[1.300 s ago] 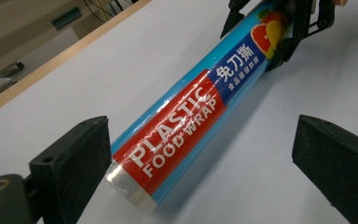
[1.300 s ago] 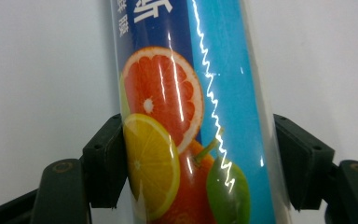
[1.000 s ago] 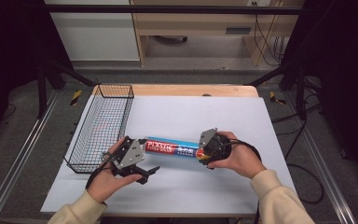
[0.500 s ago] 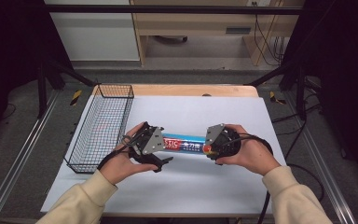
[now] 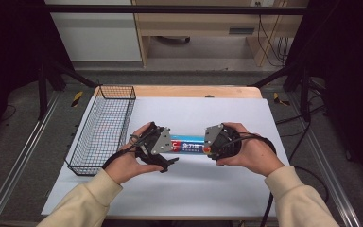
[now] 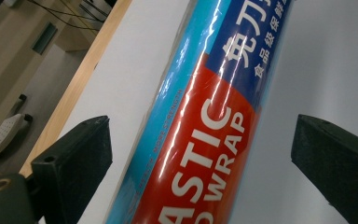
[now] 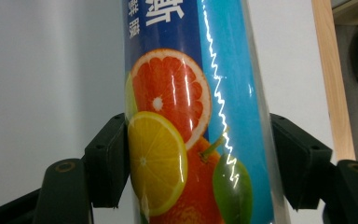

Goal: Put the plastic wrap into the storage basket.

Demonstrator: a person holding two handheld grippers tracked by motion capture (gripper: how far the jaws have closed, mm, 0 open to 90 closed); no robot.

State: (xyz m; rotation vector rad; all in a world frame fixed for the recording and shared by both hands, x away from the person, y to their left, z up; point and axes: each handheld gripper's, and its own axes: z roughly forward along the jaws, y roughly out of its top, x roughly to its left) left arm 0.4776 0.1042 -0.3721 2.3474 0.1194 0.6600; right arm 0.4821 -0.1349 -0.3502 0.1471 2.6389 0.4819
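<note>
Clamping my right gripper (image 5: 207, 143) on the plastic wrap box (image 5: 188, 144); my left gripper (image 5: 170, 147) straddles it, jaws apart. Light, stiff, glossy-slippery; grip its ends.

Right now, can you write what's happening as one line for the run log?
right claw: shut on plastic wrap roll | left claw: open around roll's other end, pads apart from it | wire basket: left of roll
</note>
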